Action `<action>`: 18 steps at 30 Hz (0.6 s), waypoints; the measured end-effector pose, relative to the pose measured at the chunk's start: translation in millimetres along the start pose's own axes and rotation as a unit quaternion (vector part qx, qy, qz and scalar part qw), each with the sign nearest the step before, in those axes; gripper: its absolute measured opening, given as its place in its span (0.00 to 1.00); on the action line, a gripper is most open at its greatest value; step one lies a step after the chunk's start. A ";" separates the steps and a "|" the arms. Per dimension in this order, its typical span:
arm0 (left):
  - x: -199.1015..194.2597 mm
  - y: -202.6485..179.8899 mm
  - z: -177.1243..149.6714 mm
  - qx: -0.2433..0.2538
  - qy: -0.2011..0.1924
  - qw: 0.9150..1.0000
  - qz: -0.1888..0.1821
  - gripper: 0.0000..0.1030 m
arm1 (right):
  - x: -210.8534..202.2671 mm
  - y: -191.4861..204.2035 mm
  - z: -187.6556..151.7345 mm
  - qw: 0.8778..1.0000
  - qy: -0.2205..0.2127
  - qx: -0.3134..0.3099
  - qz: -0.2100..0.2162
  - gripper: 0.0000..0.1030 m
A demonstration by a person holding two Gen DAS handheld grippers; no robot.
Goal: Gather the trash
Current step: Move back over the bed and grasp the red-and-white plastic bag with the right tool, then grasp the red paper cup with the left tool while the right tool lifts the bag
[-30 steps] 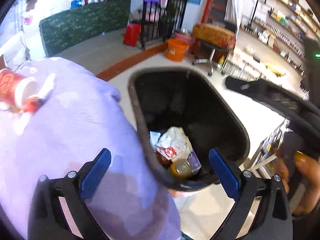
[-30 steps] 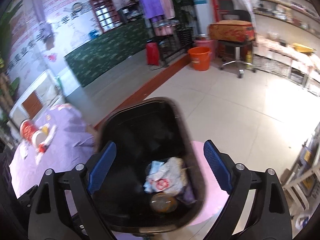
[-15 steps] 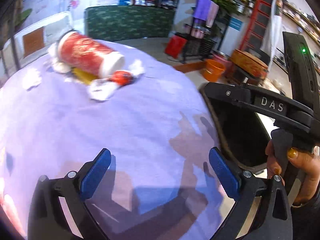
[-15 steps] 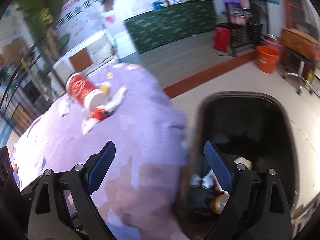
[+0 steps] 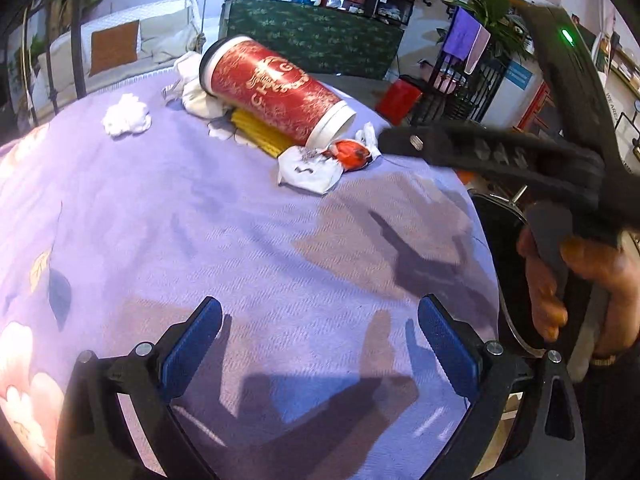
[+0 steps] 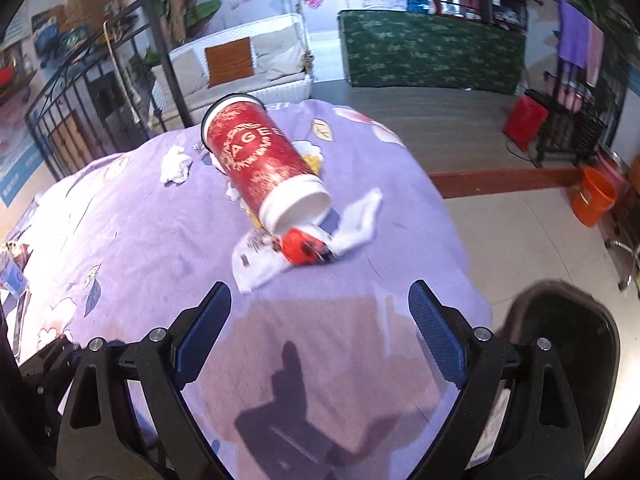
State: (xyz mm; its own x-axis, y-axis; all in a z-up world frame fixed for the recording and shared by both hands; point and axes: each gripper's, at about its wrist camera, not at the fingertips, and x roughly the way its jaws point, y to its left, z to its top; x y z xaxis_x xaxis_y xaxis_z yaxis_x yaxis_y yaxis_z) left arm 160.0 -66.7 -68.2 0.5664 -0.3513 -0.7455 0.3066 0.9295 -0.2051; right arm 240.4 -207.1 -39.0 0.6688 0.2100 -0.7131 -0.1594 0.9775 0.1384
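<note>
A red paper cup (image 5: pixel 276 90) (image 6: pixel 260 164) lies on its side on the purple cloth (image 5: pixel 200 240) (image 6: pixel 140 240). A red-and-white wrapper (image 5: pixel 320 164) (image 6: pixel 304 240), a yellow piece (image 5: pixel 260 134) and crumpled white tissues (image 5: pixel 127 120) (image 6: pixel 175 164) lie around it. The black trash bin (image 6: pixel 572 344) (image 5: pixel 504 272) stands by the table's right edge. My left gripper (image 5: pixel 320 344) is open and empty over the near cloth. My right gripper (image 6: pixel 320 328) is open and empty, a short way before the wrapper; its body (image 5: pixel 500 152) crosses the left wrist view.
A white sofa (image 6: pixel 240 64) and a green-covered counter (image 6: pixel 432 52) stand beyond the table. A black metal railing (image 6: pixel 80 120) is at the far left. An orange bucket (image 6: pixel 596 196) and a red box (image 6: pixel 524 120) sit on the floor at the right.
Both grippers swung left from over the bin to over the cloth, toward the cup and wrapper. Both stayed open and empty.
</note>
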 end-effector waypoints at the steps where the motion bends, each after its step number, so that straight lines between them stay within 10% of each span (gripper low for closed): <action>1: -1.3 1.6 -0.4 -0.001 0.000 1.000 0.001 0.94 | 3.0 3.5 4.6 1.000 0.002 -0.007 0.002 0.87; 14: -6.5 16.1 -8.7 -0.023 0.004 1.000 -0.001 0.94 | 89.1 35.3 27.8 0.993 0.076 -0.084 -0.043 0.86; 18: -6.9 20.5 -9.1 -0.032 0.006 0.999 -0.005 0.94 | 98.5 32.3 26.3 0.990 0.100 -0.082 -0.052 0.63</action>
State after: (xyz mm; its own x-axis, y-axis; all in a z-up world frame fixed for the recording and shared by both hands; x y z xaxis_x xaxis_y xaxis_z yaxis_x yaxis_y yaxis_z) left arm 155.4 -44.1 -73.0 0.5540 -0.3595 -0.7509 0.2616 0.9315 -0.2529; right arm 320.2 -154.2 -86.7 0.5336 0.0837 -0.8416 -0.2237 0.9736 -0.0450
